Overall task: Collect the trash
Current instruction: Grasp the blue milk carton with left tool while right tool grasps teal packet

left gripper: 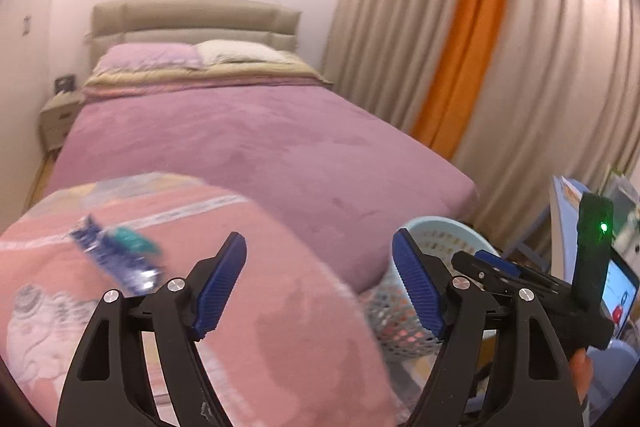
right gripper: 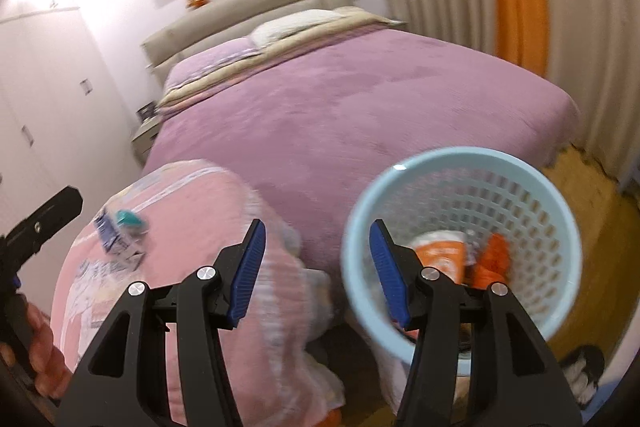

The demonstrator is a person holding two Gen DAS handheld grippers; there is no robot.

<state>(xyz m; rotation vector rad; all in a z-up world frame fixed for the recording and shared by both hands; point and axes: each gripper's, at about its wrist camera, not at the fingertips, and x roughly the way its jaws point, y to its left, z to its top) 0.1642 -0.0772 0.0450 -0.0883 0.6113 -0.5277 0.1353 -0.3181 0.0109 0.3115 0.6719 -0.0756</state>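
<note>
Blue and teal wrappers (left gripper: 116, 255) lie on a folded pink blanket (left gripper: 248, 307) at the foot of the bed; they also show in the right wrist view (right gripper: 120, 235). My left gripper (left gripper: 320, 247) is open and empty, to the right of the wrappers. A light blue mesh trash basket (right gripper: 360, 211) stands on the floor beside the bed, with orange trash (right gripper: 444, 255) inside. My right gripper (right gripper: 318, 239) is open and empty, hovering by the basket's left rim. The basket also shows in the left wrist view (left gripper: 440, 231).
A bed with a purple cover (left gripper: 256, 139) fills the middle. Beige and orange curtains (left gripper: 472, 39) hang on the right. A nightstand (left gripper: 58, 115) stands far left. A laptop (left gripper: 620, 291) sits at the right. White wardrobe doors (right gripper: 44, 99) are on the left.
</note>
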